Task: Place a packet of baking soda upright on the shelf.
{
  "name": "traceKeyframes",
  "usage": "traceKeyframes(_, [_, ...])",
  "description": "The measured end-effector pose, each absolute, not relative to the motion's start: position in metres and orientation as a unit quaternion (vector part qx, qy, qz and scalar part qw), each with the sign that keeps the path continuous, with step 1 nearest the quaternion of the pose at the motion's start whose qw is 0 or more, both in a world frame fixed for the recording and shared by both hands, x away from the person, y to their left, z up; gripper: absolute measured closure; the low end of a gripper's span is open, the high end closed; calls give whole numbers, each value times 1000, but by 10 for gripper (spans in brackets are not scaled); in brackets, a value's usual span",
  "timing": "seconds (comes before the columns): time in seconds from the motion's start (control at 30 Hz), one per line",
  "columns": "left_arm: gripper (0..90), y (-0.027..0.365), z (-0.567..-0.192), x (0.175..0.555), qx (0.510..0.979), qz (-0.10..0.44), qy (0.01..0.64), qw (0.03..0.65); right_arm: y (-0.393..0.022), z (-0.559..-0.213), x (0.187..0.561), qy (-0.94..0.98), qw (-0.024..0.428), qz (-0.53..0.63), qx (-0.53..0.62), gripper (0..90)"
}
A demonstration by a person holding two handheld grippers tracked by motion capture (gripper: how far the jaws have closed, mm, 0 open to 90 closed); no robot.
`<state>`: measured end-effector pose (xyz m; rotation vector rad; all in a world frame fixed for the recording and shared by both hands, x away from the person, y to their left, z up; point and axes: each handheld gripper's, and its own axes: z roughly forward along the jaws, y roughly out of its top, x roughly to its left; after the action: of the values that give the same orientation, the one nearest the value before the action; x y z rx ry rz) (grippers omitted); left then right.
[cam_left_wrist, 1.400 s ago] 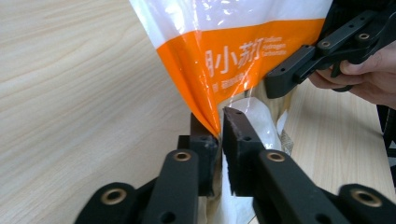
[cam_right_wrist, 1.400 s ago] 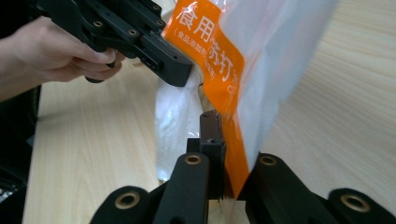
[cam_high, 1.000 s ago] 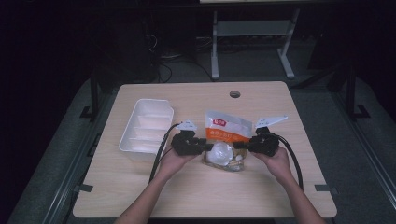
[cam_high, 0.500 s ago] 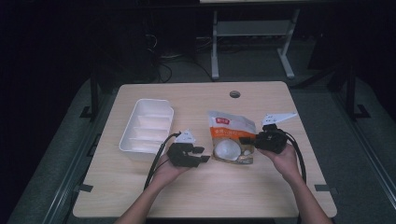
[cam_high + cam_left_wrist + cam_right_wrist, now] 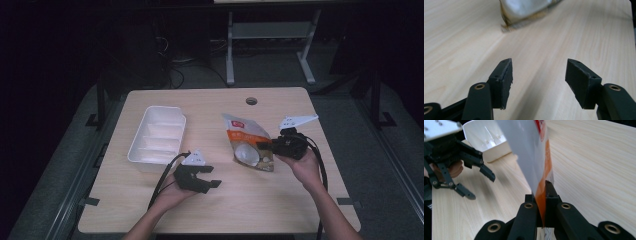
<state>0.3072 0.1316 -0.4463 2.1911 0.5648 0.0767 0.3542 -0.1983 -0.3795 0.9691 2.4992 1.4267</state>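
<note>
An orange and white food pouch (image 5: 248, 144) with a clear window lies right of the table's middle. My right gripper (image 5: 266, 148) is shut on its right edge; in the right gripper view the jaws (image 5: 544, 192) pinch the pouch's (image 5: 529, 150) orange rim, and the pouch rises up from them. My left gripper (image 5: 212, 181) hovers over bare wood to the pouch's left, apart from it. Its jaws (image 5: 539, 68) have just been opening and stand open with nothing between them, and the pouch (image 5: 524, 10) lies ahead of them. In the right gripper view the left gripper (image 5: 481, 187) appears at the left.
A white ribbed tray (image 5: 157, 137) sits at the table's left, also seen behind the pouch as the tray (image 5: 486, 140). The wooden table (image 5: 280, 200) has a cable hole (image 5: 251, 101) near its far edge. Dark floor and a metal stand lie beyond.
My left gripper has let go of the pouch, opened, and drawn back left and toward the person. My right gripper has kept its hold and risen a little with the pouch's edge.
</note>
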Motion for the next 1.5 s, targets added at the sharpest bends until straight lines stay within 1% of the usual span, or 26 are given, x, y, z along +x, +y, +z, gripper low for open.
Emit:
traceKeyframes(0.2, [333, 136, -450, 301, 878, 31, 218, 425, -195, -368, 358, 828, 57, 461, 314, 900])
traceKeyframes(0.33, [282, 137, -448, 297, 878, 34, 214, 428, -193, -360, 362, 827, 53, 464, 312, 900])
traceKeyframes(0.53, [241, 139, -447, 292, 879, 40, 210, 427, -186, -348, 367, 827, 50, 470, 304, 900])
traceKeyframes(0.9, [220, 145, -447, 283, 879, 45, 202, 429, -171, -339, 380, 826, 43, 477, 298, 900])
traceKeyframes(1.5, [209, 151, -449, 278, 878, 45, 191, 438, -126, -329, 398, 827, 26, 493, 270, 900])
